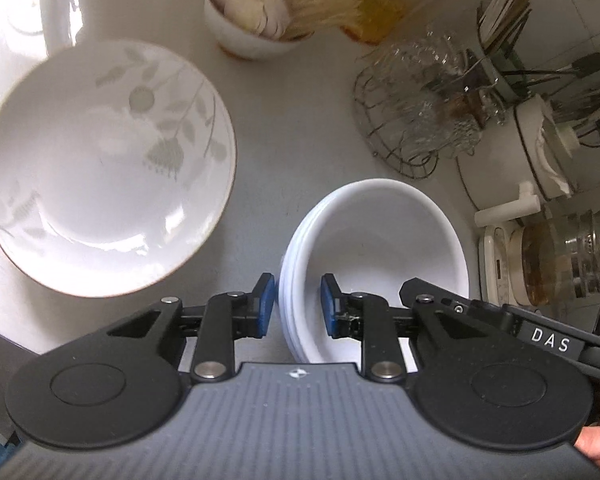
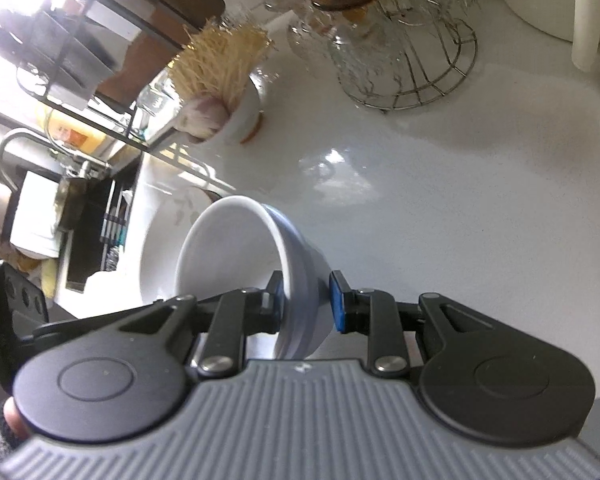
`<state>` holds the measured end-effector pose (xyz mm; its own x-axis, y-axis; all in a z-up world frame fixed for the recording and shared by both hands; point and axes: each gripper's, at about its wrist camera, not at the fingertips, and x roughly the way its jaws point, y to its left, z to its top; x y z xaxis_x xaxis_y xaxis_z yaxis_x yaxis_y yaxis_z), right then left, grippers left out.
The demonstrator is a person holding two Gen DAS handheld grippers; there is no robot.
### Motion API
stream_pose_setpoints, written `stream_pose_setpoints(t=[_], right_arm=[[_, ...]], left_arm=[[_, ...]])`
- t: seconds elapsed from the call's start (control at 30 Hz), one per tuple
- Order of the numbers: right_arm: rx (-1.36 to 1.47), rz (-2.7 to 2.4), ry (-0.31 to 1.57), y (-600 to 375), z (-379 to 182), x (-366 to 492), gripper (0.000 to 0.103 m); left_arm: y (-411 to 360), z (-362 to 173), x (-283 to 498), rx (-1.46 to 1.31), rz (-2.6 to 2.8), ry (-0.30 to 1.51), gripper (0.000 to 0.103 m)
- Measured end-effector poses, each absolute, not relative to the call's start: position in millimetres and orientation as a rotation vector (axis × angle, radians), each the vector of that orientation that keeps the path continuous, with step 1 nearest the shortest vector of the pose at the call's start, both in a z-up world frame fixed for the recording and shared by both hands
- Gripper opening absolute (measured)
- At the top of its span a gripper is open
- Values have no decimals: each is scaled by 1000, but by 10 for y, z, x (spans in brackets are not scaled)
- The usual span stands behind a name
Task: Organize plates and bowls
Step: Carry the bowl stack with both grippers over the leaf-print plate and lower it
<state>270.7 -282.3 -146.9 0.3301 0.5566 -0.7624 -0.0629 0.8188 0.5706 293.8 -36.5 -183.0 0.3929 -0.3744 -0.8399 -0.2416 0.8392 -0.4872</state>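
Glossy ceramic bowls (image 1: 380, 236) and plate (image 1: 100, 168) — smooth countertop (image 2: 440, 200), wire-metal basket (image 2: 432, 80).

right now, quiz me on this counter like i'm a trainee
1. True or false: the left claw and the right claw both grip the stack of white bowls.
2. What holds the glassware? A: a wire basket. B: a wooden box. C: a plastic tub.
3. Which dish bears a leaf and flower pattern?

Key: 1 true, each claw is shut on a rim. 2 A. 3 the large plate, to the left of the stack.
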Motion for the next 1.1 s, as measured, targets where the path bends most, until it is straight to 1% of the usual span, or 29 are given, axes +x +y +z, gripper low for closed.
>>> stream_pose_setpoints(t=[0.43, 0.6, 0.87, 1.1], right_arm=[[549, 448, 1128, -2557, -1263, 2738, 27], [523, 483, 1098, -2382, -1165, 2805, 27], [467, 551, 1066, -1945, -990, 2954, 27], [431, 601, 1109, -1502, -1052, 3000, 27]], left_arm=[[-82, -1488, 2985, -560, -91, 1171, 28], [98, -1404, 3003, -545, -94, 1139, 28], [524, -1241, 3013, -560, -58, 1074, 28], [954, -1283, 2908, -591, -9, 1076, 28]])
